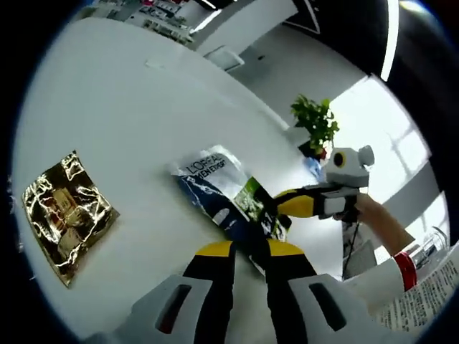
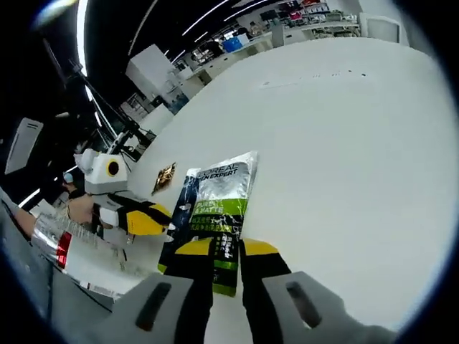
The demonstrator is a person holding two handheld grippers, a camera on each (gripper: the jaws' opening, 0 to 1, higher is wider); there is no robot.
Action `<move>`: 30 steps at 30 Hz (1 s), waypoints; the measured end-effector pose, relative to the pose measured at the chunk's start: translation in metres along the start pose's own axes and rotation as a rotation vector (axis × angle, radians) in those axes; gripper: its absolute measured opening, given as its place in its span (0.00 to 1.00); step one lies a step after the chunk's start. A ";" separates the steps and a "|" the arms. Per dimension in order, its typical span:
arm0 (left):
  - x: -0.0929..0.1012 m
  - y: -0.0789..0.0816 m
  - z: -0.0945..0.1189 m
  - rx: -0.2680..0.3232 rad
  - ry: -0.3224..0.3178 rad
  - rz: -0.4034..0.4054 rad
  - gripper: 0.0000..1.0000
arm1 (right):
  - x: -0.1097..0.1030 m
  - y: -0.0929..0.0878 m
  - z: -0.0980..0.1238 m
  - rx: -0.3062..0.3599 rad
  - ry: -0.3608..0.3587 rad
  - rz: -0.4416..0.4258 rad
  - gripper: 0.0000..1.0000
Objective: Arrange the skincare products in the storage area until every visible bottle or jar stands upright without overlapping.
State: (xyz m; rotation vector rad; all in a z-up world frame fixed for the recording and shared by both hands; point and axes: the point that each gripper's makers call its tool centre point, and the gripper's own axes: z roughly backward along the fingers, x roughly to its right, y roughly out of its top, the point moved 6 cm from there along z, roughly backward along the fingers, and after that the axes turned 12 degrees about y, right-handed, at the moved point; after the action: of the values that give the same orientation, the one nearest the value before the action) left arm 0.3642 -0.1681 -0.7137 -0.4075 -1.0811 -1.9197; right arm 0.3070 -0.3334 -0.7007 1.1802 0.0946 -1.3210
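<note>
A silver, green and dark blue L'Oreal packet lies flat on the white table. My left gripper hovers over its near end, jaws a narrow gap apart, the packet's dark edge showing between them. My right gripper is over the packet's green end, jaws likewise slightly apart. Each enters the other's view: the right gripper by the packet's right edge, the left gripper by its left edge. I see no pinch on the packet. A gold foil packet lies apart.
A clear bottle with a red band and printed paper sit by the person's sleeve. A potted plant stands past the table's edge. Shelves and desks line the background. Bare table stretches beyond the packets.
</note>
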 end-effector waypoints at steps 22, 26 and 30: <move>0.020 0.018 0.024 0.119 -0.144 0.105 0.07 | -0.040 0.011 0.008 0.467 0.388 -0.309 0.01; 0.028 0.032 0.037 0.182 -0.186 0.114 0.09 | -0.061 0.028 0.012 0.537 0.485 -0.291 0.01; 0.036 0.041 0.050 0.213 -0.241 0.125 0.12 | -0.080 0.039 0.014 0.569 0.562 -0.277 0.01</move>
State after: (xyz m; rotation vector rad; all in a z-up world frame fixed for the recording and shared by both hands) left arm 0.3706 -0.1565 -0.6409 -0.5825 -1.3688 -1.6555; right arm 0.3033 -0.2962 -0.6185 2.0680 0.3120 -1.2520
